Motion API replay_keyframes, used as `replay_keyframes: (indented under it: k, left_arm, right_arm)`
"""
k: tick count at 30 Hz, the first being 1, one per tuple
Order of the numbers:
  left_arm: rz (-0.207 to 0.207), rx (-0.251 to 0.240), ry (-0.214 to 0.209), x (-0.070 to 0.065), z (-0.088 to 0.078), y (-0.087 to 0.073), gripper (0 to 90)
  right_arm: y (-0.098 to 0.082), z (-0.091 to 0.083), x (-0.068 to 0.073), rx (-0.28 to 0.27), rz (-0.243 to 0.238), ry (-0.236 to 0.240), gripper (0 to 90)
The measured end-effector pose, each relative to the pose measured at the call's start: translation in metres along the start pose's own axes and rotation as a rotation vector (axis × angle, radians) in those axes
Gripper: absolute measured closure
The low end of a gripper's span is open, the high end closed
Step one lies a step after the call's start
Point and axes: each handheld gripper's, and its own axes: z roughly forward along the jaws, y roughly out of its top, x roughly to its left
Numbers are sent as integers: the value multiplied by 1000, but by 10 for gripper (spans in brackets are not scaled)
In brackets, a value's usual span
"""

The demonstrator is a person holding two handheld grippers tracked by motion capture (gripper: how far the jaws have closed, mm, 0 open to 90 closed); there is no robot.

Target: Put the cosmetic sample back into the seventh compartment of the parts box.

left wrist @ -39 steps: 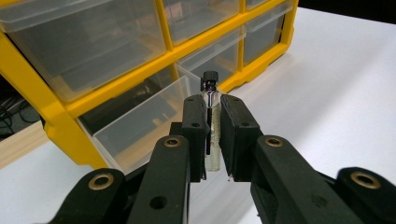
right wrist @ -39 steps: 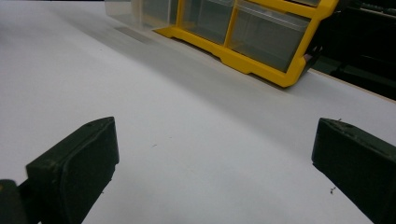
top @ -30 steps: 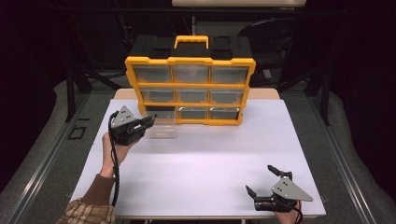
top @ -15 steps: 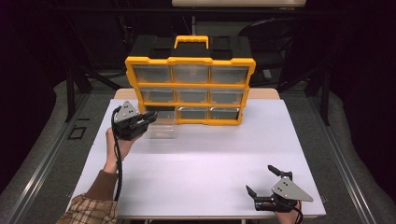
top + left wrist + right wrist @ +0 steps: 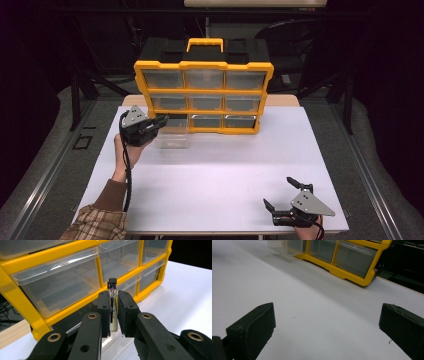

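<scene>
The left hand-held gripper [image 5: 161,121] has edged up and toward the far edge of the white surface [image 5: 220,175] since a second ago, closing on the yellow-framed plastic organiser cabinet [image 5: 204,90] with its nine clear drawers, black top and yellow carry handle. Its jaws are clenched on a small clear glass vial with a black screw cap [image 5: 112,293], held upright between the pads; in the left gripper view the vial stands in front of the cabinet's lower drawers. A clear plastic drawer [image 5: 173,138], pulled out of the cabinet, sits on the surface just below the gripper's tip, beside the empty bottom-left slot. The right hand-held gripper [image 5: 281,195] has not moved: it rests at the near right corner of the surface, jaws spread wide and empty, well apart from the cabinet. No brand, label or writing can be read on the cabinet, drawer or vial.
</scene>
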Motion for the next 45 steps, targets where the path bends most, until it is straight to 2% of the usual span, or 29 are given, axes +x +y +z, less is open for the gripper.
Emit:
replay_keyframes:
  k: [12,22,45]
  left_arm:
    - [-25,-23,20,6,5,-3,807]
    - [-45,-37,54,7,10,-8,807]
    - [-63,35,60,10,31,-23,807]
  right_arm:
    - [0,0,0,1,-2,-1,0]
    - [0,0,0,2,-1,0,0]
    - [0,0,0,8,-2,0,1]
